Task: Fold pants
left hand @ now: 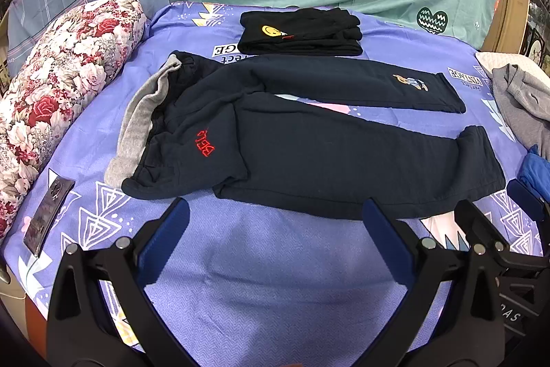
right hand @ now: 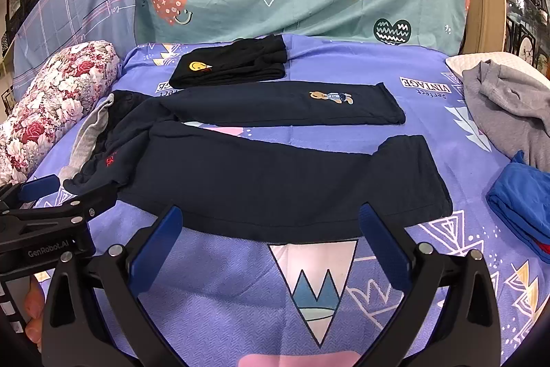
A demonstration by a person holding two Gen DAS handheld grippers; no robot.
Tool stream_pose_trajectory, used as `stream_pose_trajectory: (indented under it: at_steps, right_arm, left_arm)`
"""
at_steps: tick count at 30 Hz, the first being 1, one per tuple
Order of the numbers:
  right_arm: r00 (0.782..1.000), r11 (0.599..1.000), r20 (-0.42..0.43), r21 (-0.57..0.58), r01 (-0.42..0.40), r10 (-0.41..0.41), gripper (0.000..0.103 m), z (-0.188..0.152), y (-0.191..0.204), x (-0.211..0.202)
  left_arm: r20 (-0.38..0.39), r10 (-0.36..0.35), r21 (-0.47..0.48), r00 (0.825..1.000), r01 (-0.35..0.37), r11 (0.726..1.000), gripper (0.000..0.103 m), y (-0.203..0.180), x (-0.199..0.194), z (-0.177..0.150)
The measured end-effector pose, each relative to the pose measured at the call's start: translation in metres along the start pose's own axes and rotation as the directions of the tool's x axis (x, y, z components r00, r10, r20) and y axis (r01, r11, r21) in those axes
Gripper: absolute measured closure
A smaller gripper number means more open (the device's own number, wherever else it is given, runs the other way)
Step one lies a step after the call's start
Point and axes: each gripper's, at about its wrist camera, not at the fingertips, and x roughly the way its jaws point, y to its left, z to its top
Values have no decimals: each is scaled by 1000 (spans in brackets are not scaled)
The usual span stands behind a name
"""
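So from where I'm driving this, the navy pants [left hand: 309, 140] are laid out flat across the middle of the bed [left hand: 261, 281], waistband toward the left edge with the grey lining flipped out, both legs running off toward the right edge with a gap of purple sheet between them. The far leg has a little bear patch on it, the near hip has red stitched lettering. My left gripper [left hand: 275, 226] is spread wide with nothing in it, hovering over bare sheet just short of the near leg's hem edge. My right gripper [right hand: 271, 229] is the same deal, wide apart and holding nothing, fingertips right at the near leg's edge. Toward the far edge there's a folded black pair [left hand: 302, 30] with a yellow smiley, a floral pillow [left hand: 58, 85] along the left edge, and grey clothes [right hand: 508, 105] plus a blue garment [right hand: 522, 198] on the right edge.
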Motion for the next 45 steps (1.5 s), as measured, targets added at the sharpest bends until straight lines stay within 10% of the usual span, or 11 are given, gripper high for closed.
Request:
stream_pose_trajectory:
  at_steps: [24,31,39,45]
  right_arm:
    - [999,1000,-47,24,-7,8,1,1,-35,13]
    - [993,987,-109,158,-28,46,1,3,-84,29]
    - [989,963,-149,269,17,24,1,4,-125,33]
    - [971,951,-217,264,159,-102,1,3,-155,37]
  left_arm:
    - [-142,-22,-64,990,13,998,2,65,42,-2]
    - [-254,-186,-389,949,75,918,2,155,75,-8]
    - [-271,-222,-467,937,74,881,3,183,108,6]
    - [-256,-259,-471,932,114,875,23,179,131,26]
